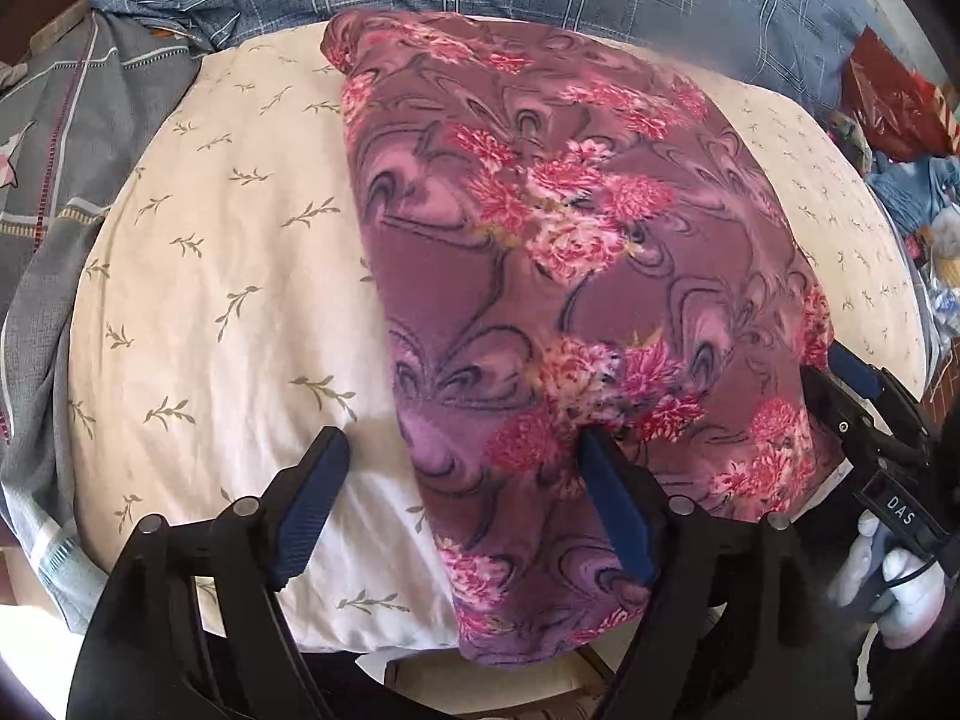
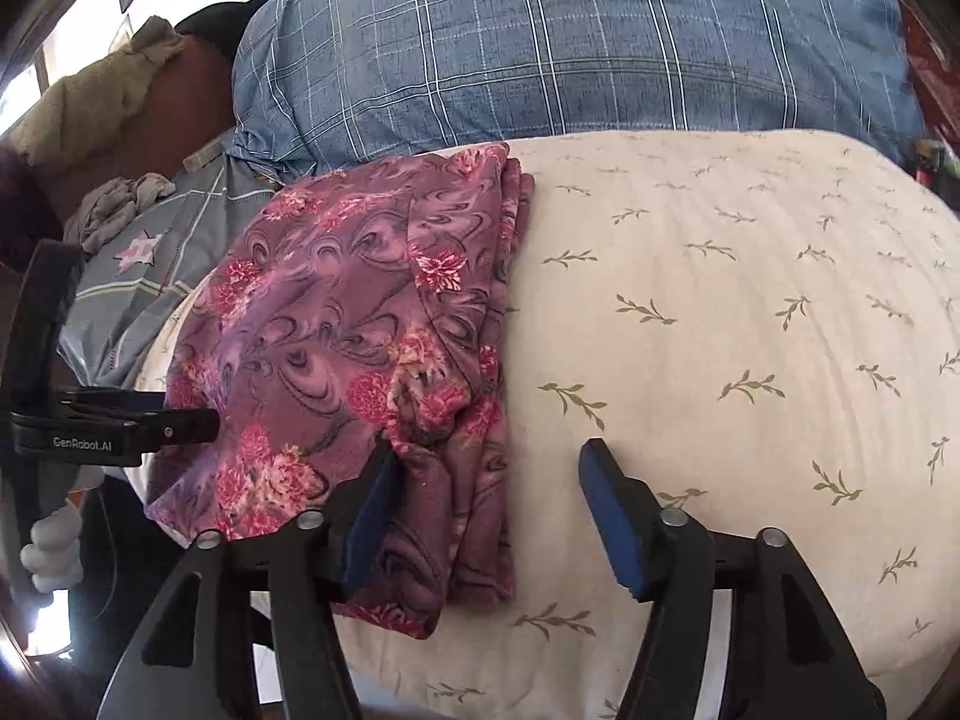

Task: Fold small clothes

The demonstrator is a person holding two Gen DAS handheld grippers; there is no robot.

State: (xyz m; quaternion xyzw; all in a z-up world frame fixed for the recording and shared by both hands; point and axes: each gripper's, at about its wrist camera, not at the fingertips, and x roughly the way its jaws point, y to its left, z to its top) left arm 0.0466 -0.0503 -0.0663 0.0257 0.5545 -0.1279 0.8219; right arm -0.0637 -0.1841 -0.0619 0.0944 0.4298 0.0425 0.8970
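A purple garment with pink flowers [image 1: 570,276] lies folded lengthwise on a cream cushion with a leaf print [image 1: 228,276]. My left gripper [image 1: 462,474] is open, its right finger resting on the garment's near part and its left finger over the cushion. In the right wrist view the garment [image 2: 336,348] lies left of centre, with stacked folded edges along its right side. My right gripper [image 2: 492,480] is open and straddles that folded edge near the garment's near end. The right gripper also shows in the left wrist view [image 1: 852,384] at the garment's right edge.
A blue plaid pillow [image 2: 570,42] lies behind the cushion. A grey patterned cloth [image 1: 66,138] lies to the left. Red bags and clutter [image 1: 900,108] sit at the far right. The cushion's near edge [image 1: 372,642] drops off below the grippers.
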